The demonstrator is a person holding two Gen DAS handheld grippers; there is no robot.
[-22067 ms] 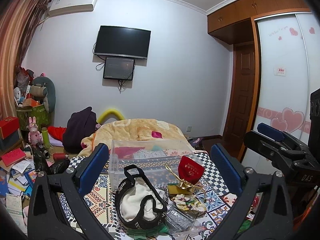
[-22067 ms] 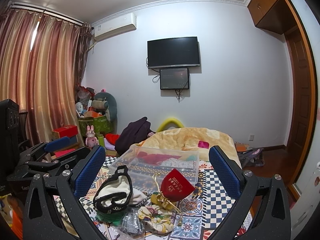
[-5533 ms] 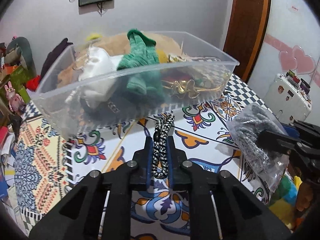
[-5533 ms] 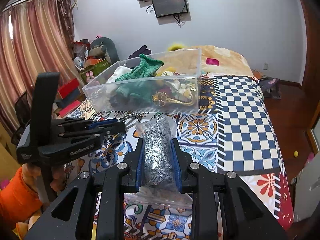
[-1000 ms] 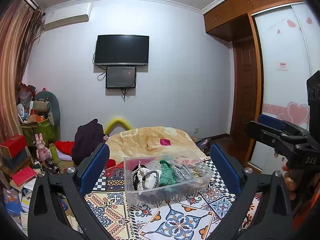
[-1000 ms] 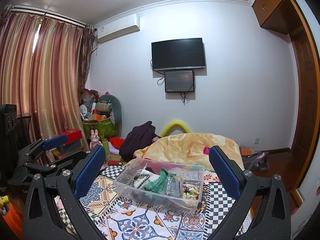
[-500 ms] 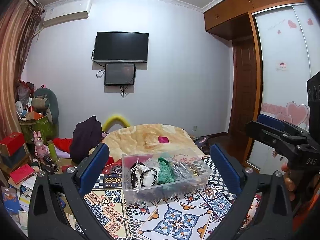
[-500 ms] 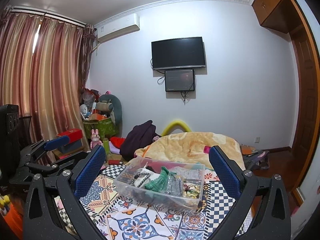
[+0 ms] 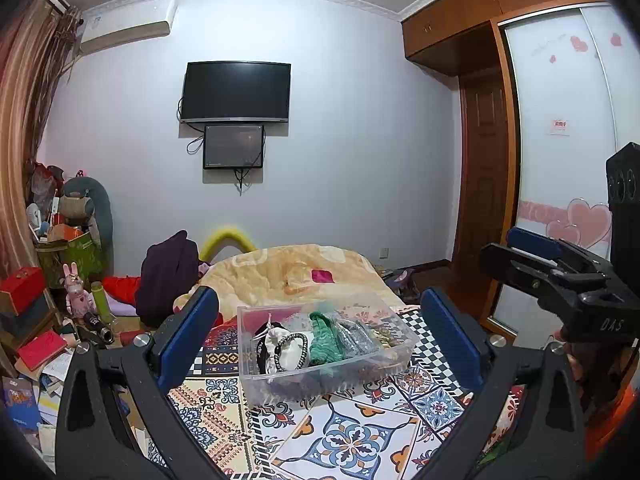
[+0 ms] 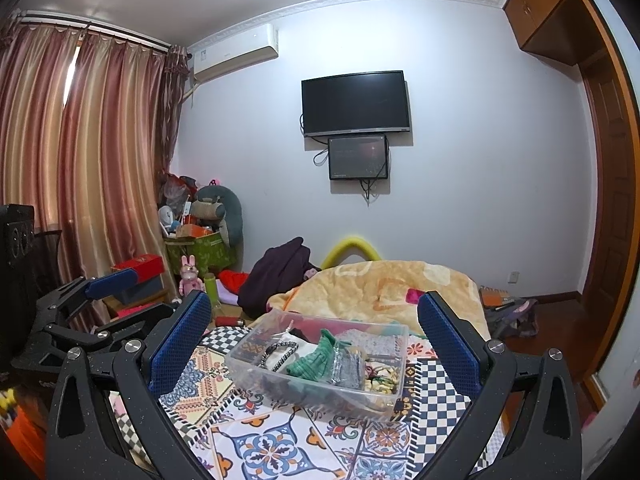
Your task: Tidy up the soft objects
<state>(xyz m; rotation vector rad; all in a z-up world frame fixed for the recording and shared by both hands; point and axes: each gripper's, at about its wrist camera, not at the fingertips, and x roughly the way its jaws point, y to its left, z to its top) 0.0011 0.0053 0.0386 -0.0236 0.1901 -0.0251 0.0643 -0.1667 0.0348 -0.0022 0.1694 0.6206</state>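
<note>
A clear plastic bin [image 9: 256,384] stands on the patterned cloth [image 9: 344,444]. It holds a green knit piece [image 9: 326,340], a white bag with a black-and-white cord [image 9: 290,350], a grey mesh bag [image 9: 358,336] and gold trinkets. The bin also shows in the right wrist view [image 10: 256,376]. My left gripper [image 9: 320,344] is open and empty, held back from the bin. My right gripper [image 10: 314,344] is open and empty, also back from the bin. Each gripper shows at the edge of the other's view.
A bed with a yellow blanket [image 9: 288,272] lies behind the bin. Boxes, toys and books [image 9: 36,320] crowd the left floor. A wardrobe with a sliding door [image 9: 560,160] stands at the right. Curtains [image 10: 80,160] hang at the left.
Both grippers stay open and empty. The view has shifted slightly; the bin sits a little lower and nearer in both views.
</note>
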